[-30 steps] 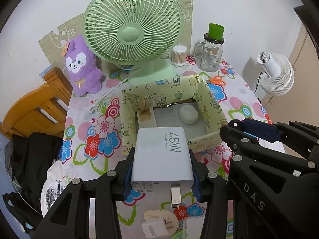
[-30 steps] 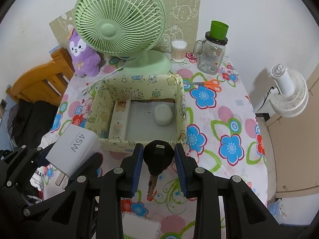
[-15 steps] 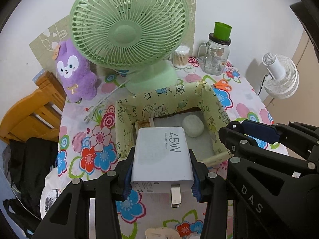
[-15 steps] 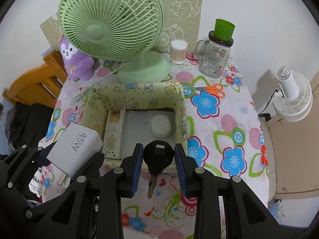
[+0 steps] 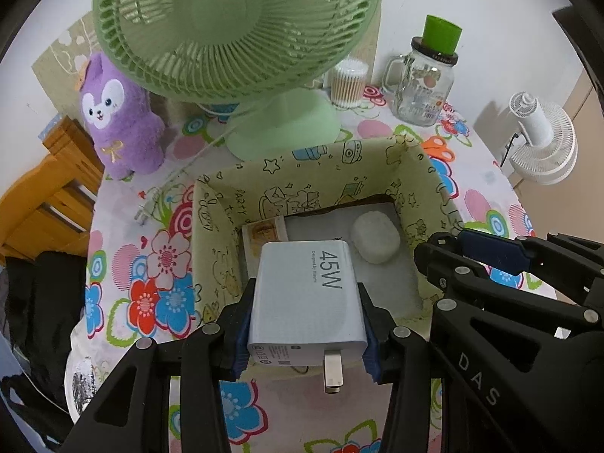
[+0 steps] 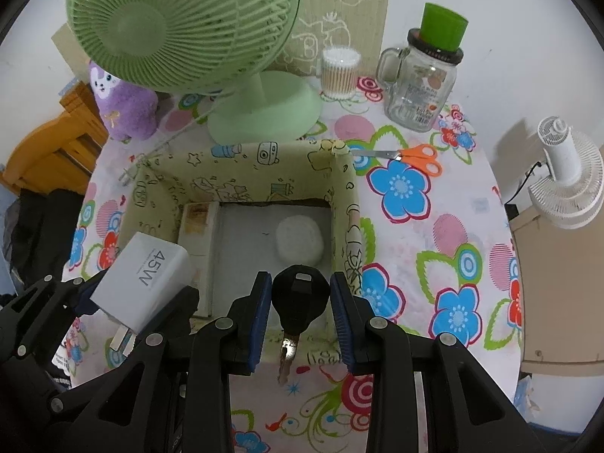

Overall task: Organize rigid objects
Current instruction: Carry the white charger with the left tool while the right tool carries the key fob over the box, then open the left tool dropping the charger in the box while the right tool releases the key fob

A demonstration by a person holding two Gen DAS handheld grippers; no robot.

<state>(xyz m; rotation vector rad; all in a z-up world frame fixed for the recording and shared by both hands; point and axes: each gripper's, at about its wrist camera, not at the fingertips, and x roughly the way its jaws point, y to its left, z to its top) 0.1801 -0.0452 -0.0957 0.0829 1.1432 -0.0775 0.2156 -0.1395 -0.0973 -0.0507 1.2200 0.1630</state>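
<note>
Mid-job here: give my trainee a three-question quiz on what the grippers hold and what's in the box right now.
1. True or false: the left hand-held gripper grips a white 45W charger block.
2. What does the right hand-held gripper hold?
A. orange scissors
B. black-headed key
C. cotton swabs
3. Fill in: the white rounded case lies inside the ____.

Key: 1 true; 2 B; 3 yellow cartoon-print box.

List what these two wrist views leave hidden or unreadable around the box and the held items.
- Slim carton in the box: left wrist view, near end hidden behind the charger.
- Key: left wrist view, hidden by the right gripper.
- Charger's small print: both views, too small.
- Jar label: both views, too small.
- Box's near wall: both grippers cover it.
</note>
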